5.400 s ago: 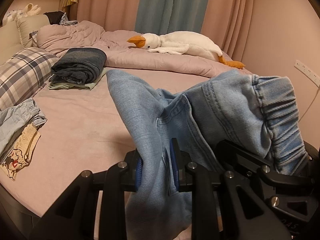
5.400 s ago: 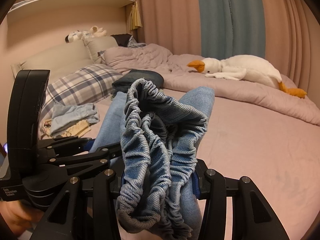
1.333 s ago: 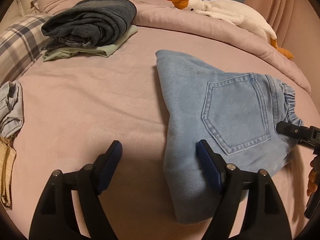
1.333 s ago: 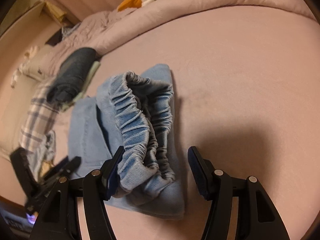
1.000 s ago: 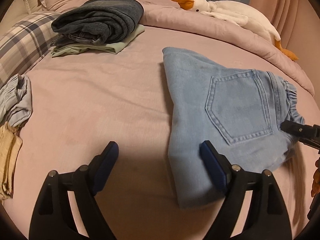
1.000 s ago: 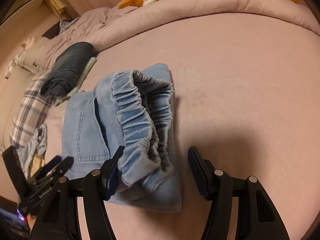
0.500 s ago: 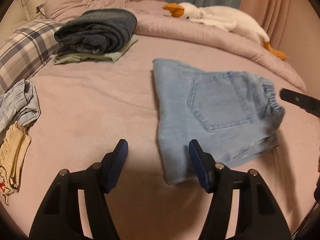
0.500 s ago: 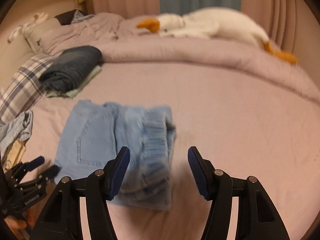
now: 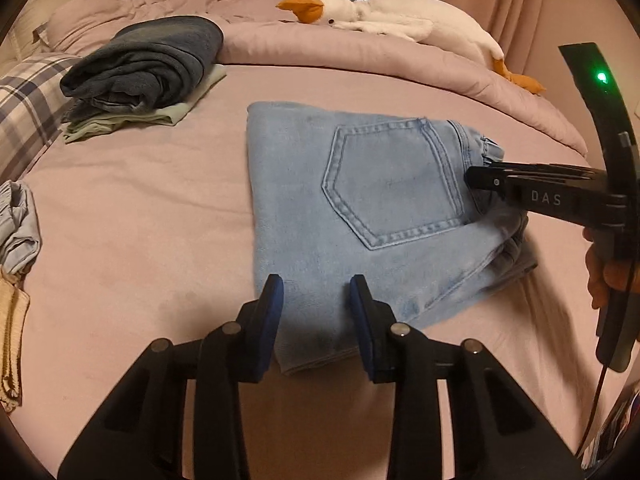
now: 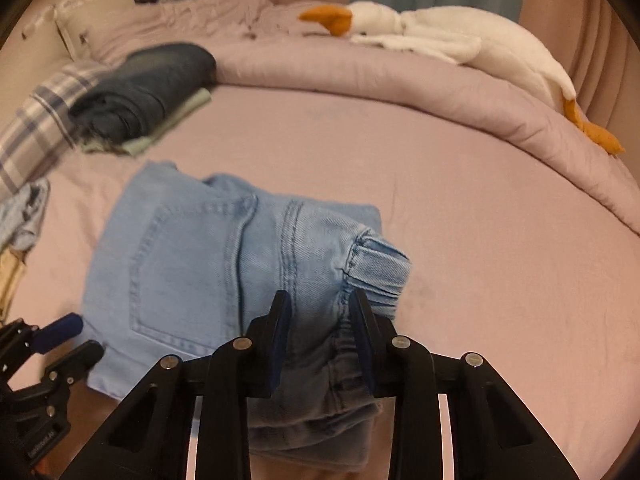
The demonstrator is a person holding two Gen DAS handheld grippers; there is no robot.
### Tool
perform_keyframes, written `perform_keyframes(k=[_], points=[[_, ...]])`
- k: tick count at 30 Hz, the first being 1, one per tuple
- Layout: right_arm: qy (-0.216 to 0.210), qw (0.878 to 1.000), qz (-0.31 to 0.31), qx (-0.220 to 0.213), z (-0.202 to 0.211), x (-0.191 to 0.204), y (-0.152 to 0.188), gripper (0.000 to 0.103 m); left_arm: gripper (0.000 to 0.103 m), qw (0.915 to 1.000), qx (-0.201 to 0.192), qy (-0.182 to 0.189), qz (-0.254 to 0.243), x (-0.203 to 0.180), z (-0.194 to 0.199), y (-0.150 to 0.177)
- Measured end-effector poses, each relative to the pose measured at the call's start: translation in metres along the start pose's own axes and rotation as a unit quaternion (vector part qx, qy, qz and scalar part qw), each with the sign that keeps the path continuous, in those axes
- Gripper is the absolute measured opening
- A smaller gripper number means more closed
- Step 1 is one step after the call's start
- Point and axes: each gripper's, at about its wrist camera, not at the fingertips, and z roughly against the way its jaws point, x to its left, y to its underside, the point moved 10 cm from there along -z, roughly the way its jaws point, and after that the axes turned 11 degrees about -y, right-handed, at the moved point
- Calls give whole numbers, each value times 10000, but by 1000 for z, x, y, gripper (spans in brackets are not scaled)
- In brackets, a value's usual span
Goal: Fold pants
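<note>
The light blue jeans (image 9: 360, 208) lie folded flat on the pink bed sheet (image 9: 140, 220), back pocket up; they also show in the right wrist view (image 10: 208, 264). My left gripper (image 9: 316, 304) is open, its blue pads straddling the near corner of the folded jeans. My right gripper (image 10: 320, 316) is open over the waistband end, one pad on each side of the belt-loop area. It appears from the right in the left wrist view (image 9: 520, 184), pressed down on the waistband.
A stack of folded dark jeans on a pale green garment (image 9: 144, 76) lies at the back left. A plush goose (image 9: 392, 16) rests on the rolled duvet. A plaid pillow (image 9: 24, 100) and several loose garments (image 9: 16, 232) lie at the left.
Both grippers have moved back in over the folded jeans and narrowed their openings. The right one has come down onto the waistband, which now lies flatter.
</note>
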Motion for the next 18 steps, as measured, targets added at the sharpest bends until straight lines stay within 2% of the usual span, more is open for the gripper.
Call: perform_keyframes(k=[7, 14, 18], points=[[23, 10000, 56, 32, 2, -1, 0, 34, 33, 10000, 40, -16, -19, 0, 0, 3], [-388, 9986, 82, -359, 35, 22, 5, 34, 33, 10000, 60, -13, 41, 1, -1, 4], [-458, 9988, 196, 12, 19, 29, 27, 34, 33, 10000, 60, 6, 48, 1, -1, 4]])
